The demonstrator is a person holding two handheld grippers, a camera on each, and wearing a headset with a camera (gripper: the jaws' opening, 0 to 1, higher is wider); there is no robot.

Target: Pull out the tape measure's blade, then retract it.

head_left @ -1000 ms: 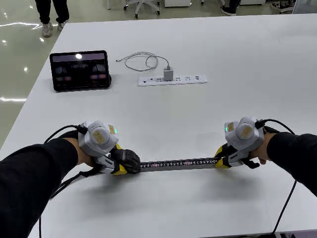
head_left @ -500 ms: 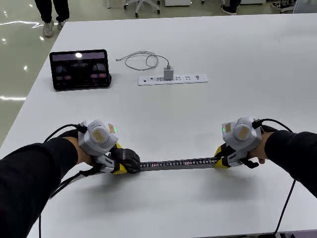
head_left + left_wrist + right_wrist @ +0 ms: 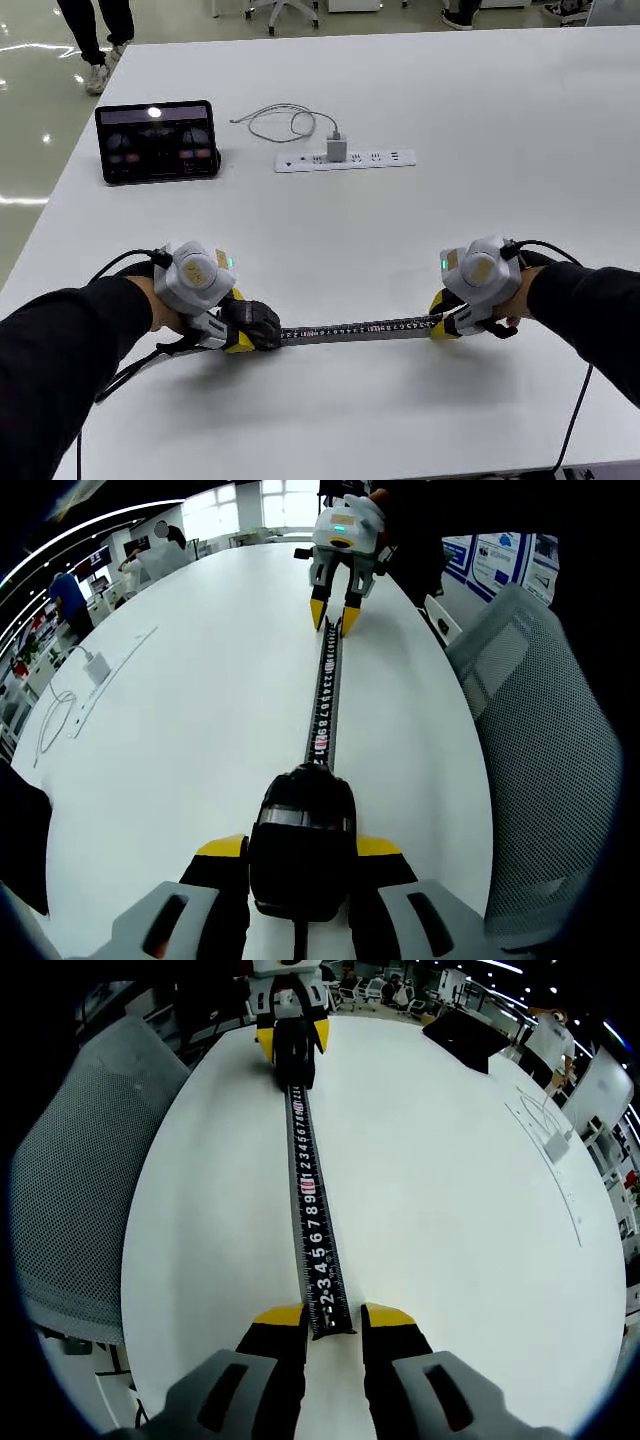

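White table [image 3: 450, 110], mostly bare; a tablet [image 3: 157, 140] and a power strip [image 3: 345, 159] sit at the far side, well apart from the work. We have the tape measure [image 3: 300, 820] near the front edge. Its black case is held in the left gripper [image 3: 300, 848], jaws clenched on both sides of it. The blade [image 3: 310, 1190] runs straight from the case to the right gripper [image 3: 332, 1317]; we can't tell if it is lying on the table or just over it. The right jaws sit either side of the blade's tip and look closed on its edges, so we call that a grasp. The grippers are well apart, and the numbers read clearly along the blade in the right gripper view.

Our read on progress: pull-out is done or close to it, with a good length showing. Retract is what's left. We need to bring the tip back toward the case under control, keep the case clamped, and not let the blade snap in.
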